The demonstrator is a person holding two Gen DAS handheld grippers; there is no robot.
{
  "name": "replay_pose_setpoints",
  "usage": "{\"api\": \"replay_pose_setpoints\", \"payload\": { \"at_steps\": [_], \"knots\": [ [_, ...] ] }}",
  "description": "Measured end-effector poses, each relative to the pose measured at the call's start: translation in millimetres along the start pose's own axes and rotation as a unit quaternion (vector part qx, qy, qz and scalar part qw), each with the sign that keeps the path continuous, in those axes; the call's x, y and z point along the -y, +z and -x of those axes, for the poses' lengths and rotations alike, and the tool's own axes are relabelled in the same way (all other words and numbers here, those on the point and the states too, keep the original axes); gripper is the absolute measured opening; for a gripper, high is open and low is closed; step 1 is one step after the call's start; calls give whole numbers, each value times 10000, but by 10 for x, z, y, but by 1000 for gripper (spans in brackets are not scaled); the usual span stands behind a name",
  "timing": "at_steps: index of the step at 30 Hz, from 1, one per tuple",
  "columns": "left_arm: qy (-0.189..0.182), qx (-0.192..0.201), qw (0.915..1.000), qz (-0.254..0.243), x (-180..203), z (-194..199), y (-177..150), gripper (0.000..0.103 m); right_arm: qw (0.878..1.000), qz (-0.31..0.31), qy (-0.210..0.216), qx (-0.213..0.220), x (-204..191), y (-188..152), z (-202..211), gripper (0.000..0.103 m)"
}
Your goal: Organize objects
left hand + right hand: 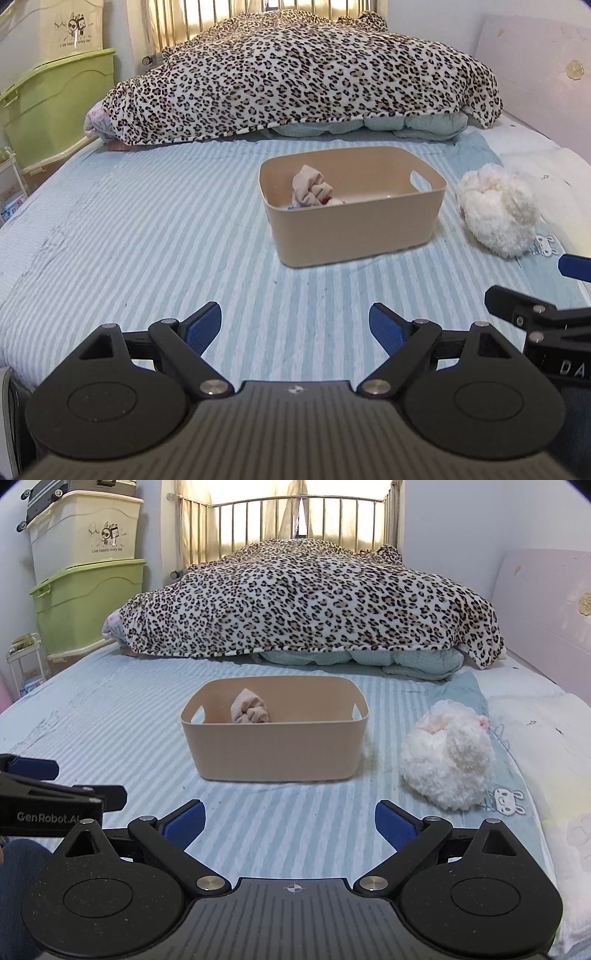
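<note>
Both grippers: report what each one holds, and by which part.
Nothing is held. The left gripper and the right gripper are open and empty above the striped bedsheet.

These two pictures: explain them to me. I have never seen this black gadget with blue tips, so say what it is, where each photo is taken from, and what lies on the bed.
A person holds one two-finger gripper in each hand; a camera on each looks along its fingers. One picture comes from the left gripper, the other from the right gripper. Both are open and hold nothing. On the striped bed sheet stands a beige bin with a balled pink cloth inside. A fluffy white bundle lies beside the bin.
</note>
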State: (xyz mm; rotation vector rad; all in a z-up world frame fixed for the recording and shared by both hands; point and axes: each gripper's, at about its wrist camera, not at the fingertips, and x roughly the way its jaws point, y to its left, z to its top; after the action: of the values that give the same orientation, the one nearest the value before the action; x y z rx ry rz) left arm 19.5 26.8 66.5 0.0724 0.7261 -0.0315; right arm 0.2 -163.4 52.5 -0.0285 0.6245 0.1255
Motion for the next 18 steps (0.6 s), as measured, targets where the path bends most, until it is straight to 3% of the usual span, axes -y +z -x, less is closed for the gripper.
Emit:
{"api": "replay_pose_setpoints", "payload": {
  "at_steps": [18],
  "knots": [
    [-226,-2,9997,64,31,318,-270,88,10000,-58,-1,8,11,-147,310,101]
  ]
}}
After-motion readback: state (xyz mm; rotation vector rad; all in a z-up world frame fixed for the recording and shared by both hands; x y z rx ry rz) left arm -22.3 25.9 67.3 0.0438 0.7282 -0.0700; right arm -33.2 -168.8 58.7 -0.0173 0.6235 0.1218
